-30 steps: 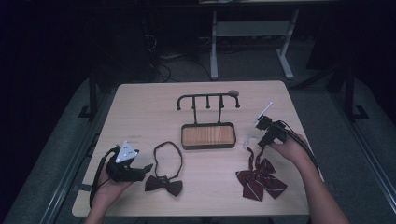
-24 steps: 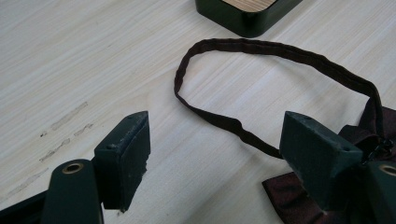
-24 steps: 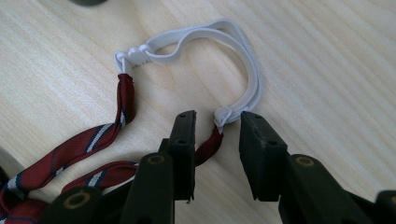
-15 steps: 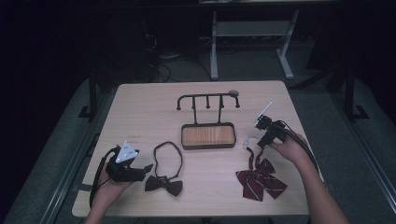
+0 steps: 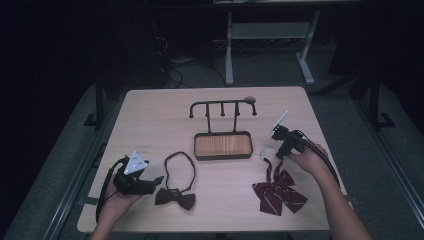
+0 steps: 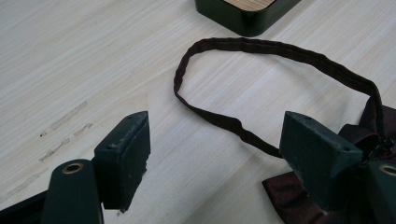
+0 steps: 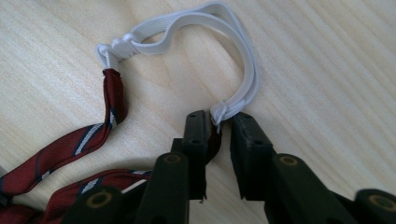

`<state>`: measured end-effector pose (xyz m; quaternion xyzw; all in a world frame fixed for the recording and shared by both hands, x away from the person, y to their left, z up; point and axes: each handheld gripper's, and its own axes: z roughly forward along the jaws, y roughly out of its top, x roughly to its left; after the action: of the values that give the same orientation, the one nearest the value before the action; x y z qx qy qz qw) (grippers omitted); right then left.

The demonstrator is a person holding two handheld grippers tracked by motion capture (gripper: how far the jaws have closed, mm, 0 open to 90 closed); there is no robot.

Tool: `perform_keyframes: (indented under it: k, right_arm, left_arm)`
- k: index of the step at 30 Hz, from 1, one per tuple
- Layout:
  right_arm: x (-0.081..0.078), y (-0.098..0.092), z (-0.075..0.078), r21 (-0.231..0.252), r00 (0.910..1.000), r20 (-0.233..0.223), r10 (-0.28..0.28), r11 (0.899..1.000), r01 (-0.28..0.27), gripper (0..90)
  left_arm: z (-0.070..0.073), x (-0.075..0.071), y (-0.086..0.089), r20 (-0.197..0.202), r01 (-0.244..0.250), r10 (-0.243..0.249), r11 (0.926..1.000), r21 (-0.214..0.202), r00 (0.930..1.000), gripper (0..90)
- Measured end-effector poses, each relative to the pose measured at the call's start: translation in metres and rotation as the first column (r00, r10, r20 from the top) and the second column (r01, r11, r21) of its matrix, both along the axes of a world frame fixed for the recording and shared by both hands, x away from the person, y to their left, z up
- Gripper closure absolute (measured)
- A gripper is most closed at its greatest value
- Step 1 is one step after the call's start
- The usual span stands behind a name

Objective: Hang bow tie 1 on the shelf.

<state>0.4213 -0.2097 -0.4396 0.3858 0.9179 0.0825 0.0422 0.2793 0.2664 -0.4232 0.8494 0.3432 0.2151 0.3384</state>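
R gripper (image 7: pixel 218 122): jaws have just been closing; now nearly together, with the end of the white elastic strap (image 7: pixel 233 44) and a dark red band end between the pads, at the knot. Strap loops away across the table (image 5: pixel 165 115) to the striped red bow tie (image 5: pixel 279 192), which lies flat at the front right, just below the gripper. L gripper (image 6: pixel 215 154): jaws wide apart, nothing between pads; sits low over the table beside the dark bow tie (image 5: pixel 175 199). Its neck band (image 6: pixel 261 46) lies as a loop ahead of the jaws. Black hook rack w/ wooden tray (image 5: pixel 222 145) stands mid-table, between the two ties.
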Motion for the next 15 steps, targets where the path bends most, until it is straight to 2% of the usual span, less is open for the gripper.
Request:
perform_keyframes:
  k: [5,10,15]
  right_arm:
    - [-0.0003,0.0004,0.0004,0.000,1.0000,-0.007,0.004,1.000,-0.004,84.5]
    - [-0.0015,-0.0007,0.0021,0.015,0.9998,-0.018,0.007,1.000,-0.006,86.1]
    - [-0.0041,-0.0042,0.0087,0.056,0.9996,-0.011,0.025,0.998,-0.024,86.2]
  left_arm:
    - [0.0005,-0.0004,-0.0001,0.000,0.001,-0.001,1.0000,0.000,1.0000,25.2]
    - [0.0004,-0.0005,-0.0004,0.000,0.002,-0.002,1.0000,0.001,1.0000,25.2]
    - [0.0005,-0.0007,0.0002,-0.001,0.000,0.000,1.0000,0.000,1.0000,25.1]
